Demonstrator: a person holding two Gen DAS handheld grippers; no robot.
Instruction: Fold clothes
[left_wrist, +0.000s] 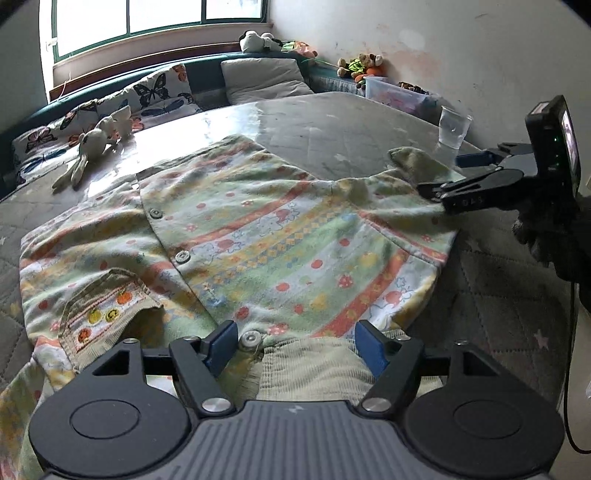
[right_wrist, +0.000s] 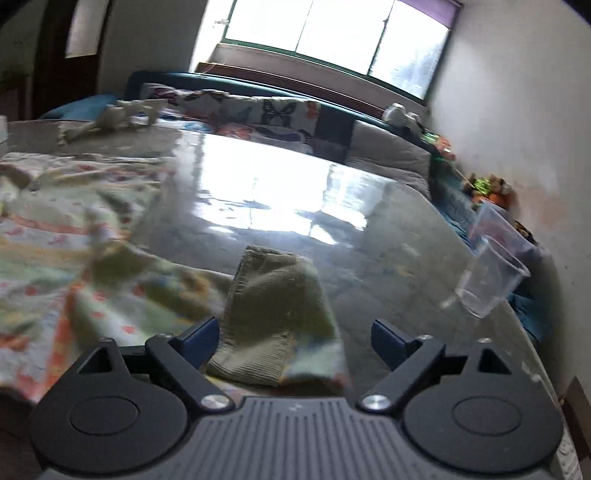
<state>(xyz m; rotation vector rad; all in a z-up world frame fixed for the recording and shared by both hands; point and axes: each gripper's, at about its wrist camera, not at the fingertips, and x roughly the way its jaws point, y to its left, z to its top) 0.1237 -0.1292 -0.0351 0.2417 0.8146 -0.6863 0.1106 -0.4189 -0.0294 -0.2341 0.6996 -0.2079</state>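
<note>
Fleecy striped cardigan (left_wrist: 236, 236), ribbed olive cuff (right_wrist: 273, 317), glossy tabletop (left_wrist: 332, 122)

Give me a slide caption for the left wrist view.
Left gripper open over the hem of a striped, buttoned child's top spread on the glossy table; right gripper at its sleeve cuff.

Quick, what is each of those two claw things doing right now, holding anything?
Left gripper: jaws open, straddling the hem of the patterned shirt, gripping nothing.
Right gripper: jaws open, the shirt's green cuff lying loose between them.
</note>
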